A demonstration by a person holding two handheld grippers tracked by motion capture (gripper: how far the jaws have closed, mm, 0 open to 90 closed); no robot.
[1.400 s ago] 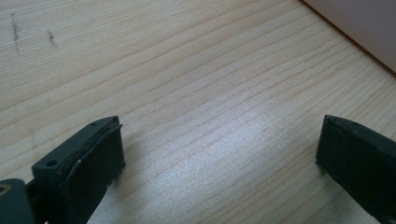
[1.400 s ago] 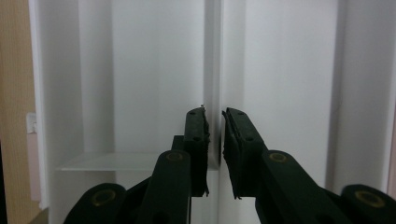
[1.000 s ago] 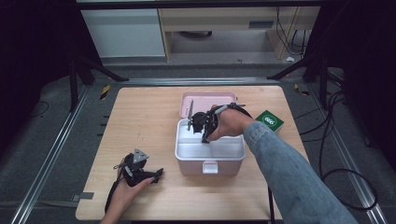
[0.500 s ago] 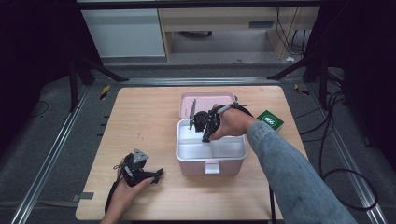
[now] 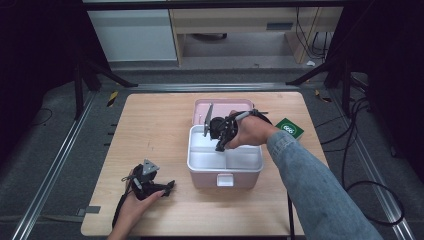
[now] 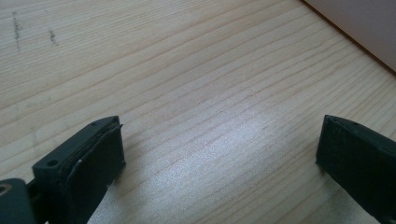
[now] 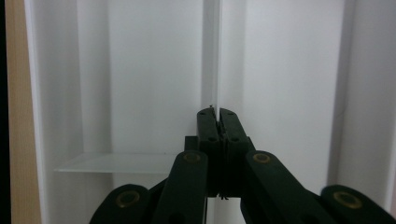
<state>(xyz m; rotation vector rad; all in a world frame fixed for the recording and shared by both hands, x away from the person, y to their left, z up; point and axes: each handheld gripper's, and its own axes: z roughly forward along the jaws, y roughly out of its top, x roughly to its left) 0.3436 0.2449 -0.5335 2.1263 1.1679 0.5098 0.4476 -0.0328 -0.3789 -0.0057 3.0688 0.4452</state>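
Observation:
A pink box (image 5: 225, 179) stands in the middle of the wooden table (image 5: 150, 130) with a white divided tray (image 5: 205, 159) sitting in it. My right gripper (image 5: 219, 146) points down into the tray from its far side. In the right gripper view its jaws (image 7: 215, 112) are shut on the thin upright divider wall (image 7: 212, 56) between two compartments. My left gripper (image 5: 169, 186) lies in the hand near the table's front left. In the left gripper view it stands open (image 6: 219, 144) over bare wood with nothing between the jaws.
The box's pink lid (image 5: 225, 106) lies flat behind the box. A small green packet (image 5: 289, 128) rests on the table to the right of the box. A corner of the pink box (image 6: 364, 28) is in the left gripper view's upper right.
The right hand has barely shifted over the tray, still at the divider. The left hand has kept still.

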